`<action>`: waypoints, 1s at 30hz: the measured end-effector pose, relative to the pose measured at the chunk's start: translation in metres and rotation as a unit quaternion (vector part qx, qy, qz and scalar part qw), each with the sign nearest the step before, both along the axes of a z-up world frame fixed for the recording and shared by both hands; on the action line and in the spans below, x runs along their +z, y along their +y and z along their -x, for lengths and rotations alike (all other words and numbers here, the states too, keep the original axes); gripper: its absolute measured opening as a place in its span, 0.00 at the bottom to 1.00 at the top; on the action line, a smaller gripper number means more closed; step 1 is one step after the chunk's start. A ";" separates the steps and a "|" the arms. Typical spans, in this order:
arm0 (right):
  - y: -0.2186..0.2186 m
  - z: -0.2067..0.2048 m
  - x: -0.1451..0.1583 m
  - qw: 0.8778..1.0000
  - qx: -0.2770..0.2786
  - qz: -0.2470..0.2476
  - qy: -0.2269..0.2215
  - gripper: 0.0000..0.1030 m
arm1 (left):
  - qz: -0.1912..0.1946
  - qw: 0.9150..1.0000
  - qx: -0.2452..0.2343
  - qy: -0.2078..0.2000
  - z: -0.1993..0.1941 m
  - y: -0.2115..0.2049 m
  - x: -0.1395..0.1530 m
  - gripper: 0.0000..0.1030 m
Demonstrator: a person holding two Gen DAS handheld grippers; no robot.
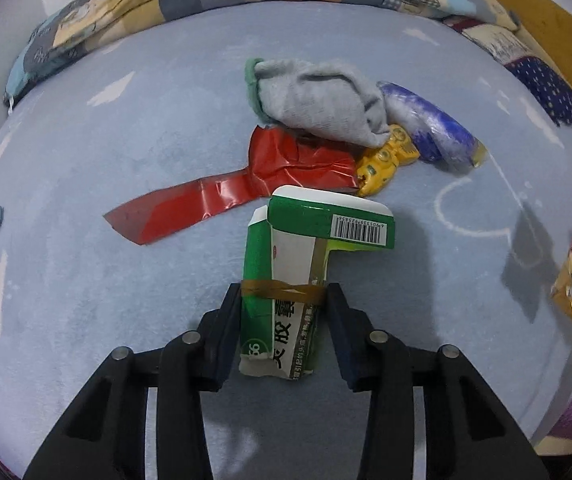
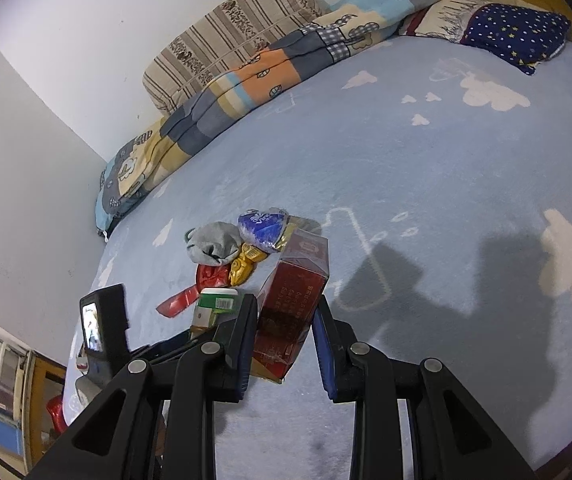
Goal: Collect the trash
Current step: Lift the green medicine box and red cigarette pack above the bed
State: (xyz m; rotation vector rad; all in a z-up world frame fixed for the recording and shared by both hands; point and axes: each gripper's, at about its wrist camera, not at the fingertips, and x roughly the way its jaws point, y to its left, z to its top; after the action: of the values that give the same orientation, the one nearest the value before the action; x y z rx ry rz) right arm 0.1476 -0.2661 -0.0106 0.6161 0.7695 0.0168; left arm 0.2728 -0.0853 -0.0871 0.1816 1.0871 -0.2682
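A: Where was the green and white carton (image 1: 286,280) relative to my left gripper (image 1: 284,300)?

B: Right between its fingers (image 1: 228,320). I saw the carton standing over the blue bed sheet (image 1: 86,300), a brown rubber band (image 1: 282,291) wrapped round its middle at the height of the fingertips. Both tips pressed against its sides, so I counted the left gripper as clenched on the carton.

A: And my right one?

B: The right gripper (image 2: 286,312) had the red box (image 2: 290,300) between its fingers (image 2: 242,344), tilted, with its top leaning to the right. The left finger lay against the box; whether the right finger touched it I could not tell for sure, but the box hung there clear of the sheet, so I took it as gripped.

A: What remained on the bed?

B: Just beyond the carton lay a red foil wrapper (image 1: 246,192), a yellow toy (image 1: 384,160), a grey sock (image 1: 322,100) and a blue packet (image 1: 430,124), all bunched together and touching.
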 end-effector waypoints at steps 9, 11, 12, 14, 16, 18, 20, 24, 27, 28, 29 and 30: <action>0.003 0.003 0.004 1.000 0.001 0.019 -0.005 0.28 | 0.062 0.997 0.017 -0.048 0.041 0.031 0.047 0.38; 0.006 0.006 0.009 1.000 0.010 0.024 -0.014 0.28 | 0.078 0.995 0.020 -0.064 0.051 0.035 0.062 0.38; 0.007 0.008 0.011 0.999 0.015 0.028 -0.019 0.28 | 0.086 0.993 0.022 -0.076 0.058 0.036 0.071 0.38; 0.012 0.014 0.018 0.998 0.023 0.043 -0.034 0.28 | 0.108 0.989 0.026 -0.096 0.079 0.039 0.089 0.38; 0.019 0.024 0.025 0.997 0.032 0.060 -0.049 0.28 | 0.117 0.987 0.029 -0.109 0.095 0.042 0.100 0.38; 0.027 0.037 0.030 0.994 0.043 0.072 -0.063 0.28 | 0.116 0.985 0.025 -0.125 0.119 0.042 0.109 0.38; 0.034 0.050 0.033 0.993 0.057 0.078 -0.075 0.28 | 0.109 0.984 0.024 -0.140 0.134 0.042 0.111 0.39; 0.048 0.069 0.039 0.986 0.073 0.110 -0.099 0.28 | 0.114 0.982 0.039 -0.143 0.139 0.046 0.107 0.39; 0.051 0.068 0.040 0.984 0.077 0.116 -0.107 0.28 | 0.110 0.981 0.045 -0.153 0.134 0.049 0.107 0.39; 0.051 0.067 0.040 0.984 0.077 0.116 -0.107 0.28 | 0.106 0.981 0.044 -0.156 0.134 0.048 0.107 0.39; 0.051 0.065 0.039 0.985 0.078 0.116 -0.106 0.28 | 0.100 0.981 0.045 -0.162 0.134 0.046 0.107 0.39; 0.051 0.064 0.039 0.984 0.078 0.117 -0.105 0.28 | 0.098 0.980 0.044 -0.165 0.134 0.046 0.109 0.39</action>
State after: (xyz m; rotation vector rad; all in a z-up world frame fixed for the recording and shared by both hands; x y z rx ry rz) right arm 0.0837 -0.2149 0.0284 0.3228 0.6021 0.1325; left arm 0.1387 -0.0392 0.0214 -0.0010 0.7329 -0.2537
